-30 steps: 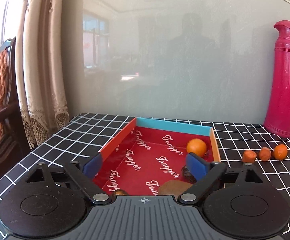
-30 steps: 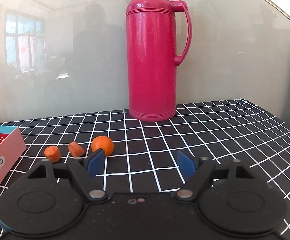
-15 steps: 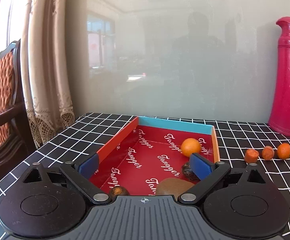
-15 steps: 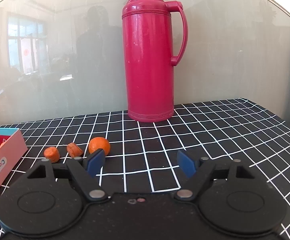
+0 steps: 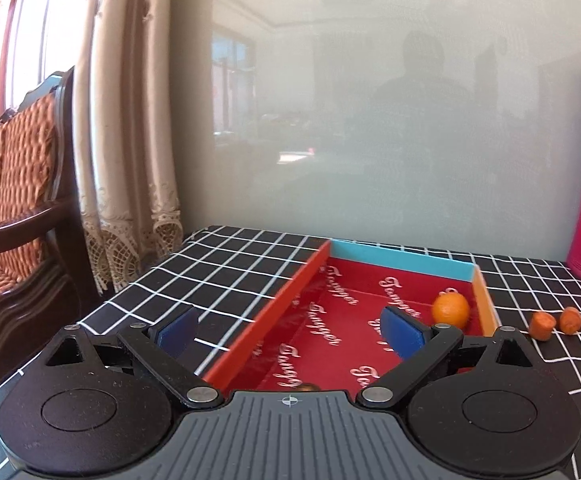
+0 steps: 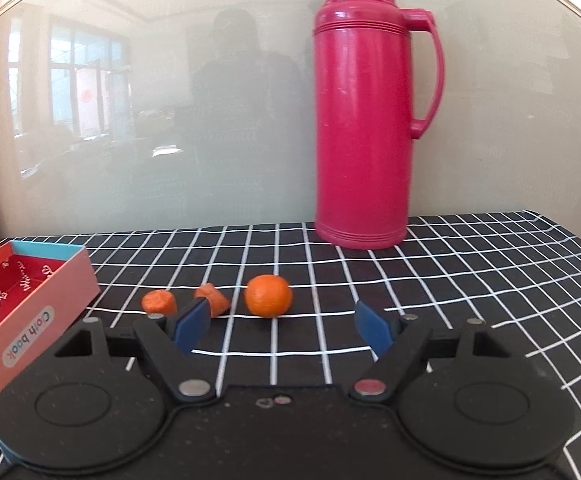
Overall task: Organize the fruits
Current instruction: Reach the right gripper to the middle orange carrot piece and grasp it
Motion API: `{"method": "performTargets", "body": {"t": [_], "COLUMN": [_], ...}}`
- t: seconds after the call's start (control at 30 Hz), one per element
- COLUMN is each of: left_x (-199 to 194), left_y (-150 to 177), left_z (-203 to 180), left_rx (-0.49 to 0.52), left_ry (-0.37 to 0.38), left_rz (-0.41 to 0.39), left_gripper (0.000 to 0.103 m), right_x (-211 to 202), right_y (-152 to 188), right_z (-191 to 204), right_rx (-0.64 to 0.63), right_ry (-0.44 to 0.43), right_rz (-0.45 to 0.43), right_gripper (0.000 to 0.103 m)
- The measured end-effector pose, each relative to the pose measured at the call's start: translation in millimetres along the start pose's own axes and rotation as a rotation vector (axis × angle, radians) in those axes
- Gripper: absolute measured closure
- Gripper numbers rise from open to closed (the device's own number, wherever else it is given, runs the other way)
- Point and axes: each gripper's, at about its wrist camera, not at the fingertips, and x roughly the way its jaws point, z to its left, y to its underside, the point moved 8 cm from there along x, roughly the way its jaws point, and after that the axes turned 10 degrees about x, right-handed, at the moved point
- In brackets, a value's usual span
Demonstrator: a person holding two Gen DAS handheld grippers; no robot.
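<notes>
A shallow red box (image 5: 330, 320) lies on the checked tablecloth, with an orange (image 5: 450, 309) in its far right corner. My left gripper (image 5: 290, 334) is open and empty, above the box's left wall. To the right of the box lie two orange pieces (image 6: 159, 301) (image 6: 212, 298) and a small orange (image 6: 268, 295) in a row. My right gripper (image 6: 280, 326) is open and empty, just in front of the small orange. The box also shows at the left of the right wrist view (image 6: 30, 304).
A tall red thermos (image 6: 364, 128) stands at the back of the table against a glass panel. A wooden chair (image 5: 14, 220) and a curtain (image 5: 126, 120) stand off the table's left edge. A brown fruit (image 5: 308, 387) peeks out behind the left gripper's body.
My left gripper has swung left, so the box and orange now sit right of centre. My right gripper has moved left toward the small orange; the thermos now stands right of centre.
</notes>
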Motion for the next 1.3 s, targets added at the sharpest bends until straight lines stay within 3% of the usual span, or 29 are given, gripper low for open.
{"method": "performTargets", "body": {"t": [0.43,0.7,1.03,1.13,1.3], "left_x": [15.0,29.5,41.2,43.1,44.7], "left_y": [11.8,21.8,28.6,29.3,28.8], "left_z": [58.4,91.7,114.6,116.3,116.5], "left_rx": [-0.054,-0.082,-0.103,-0.1,-0.106], "left_ry": [-0.079,-0.141,-0.161,-0.16,-0.153], "left_rz": [0.028,0.062,0.084,0.088,0.085], "left_gripper": [0.006,0.006,0.006,0.006,0.006], "right_x": [26.2,50.9,67.3,66.5,74.0], "right_y": [9.8,19.0,10.4,13.2,13.5], "right_z": [55.1,79.9,77.3,66.8,51.0], "right_rx": [-0.091,-0.127,-0.082,-0.065,-0.026], "right_ry": [-0.084,-0.121,-0.082,-0.009,0.034], "right_rz": [0.04,0.099,0.092,0.094,0.124], "right_gripper": [0.036,0.051,0.054,0.054,0.054]}}
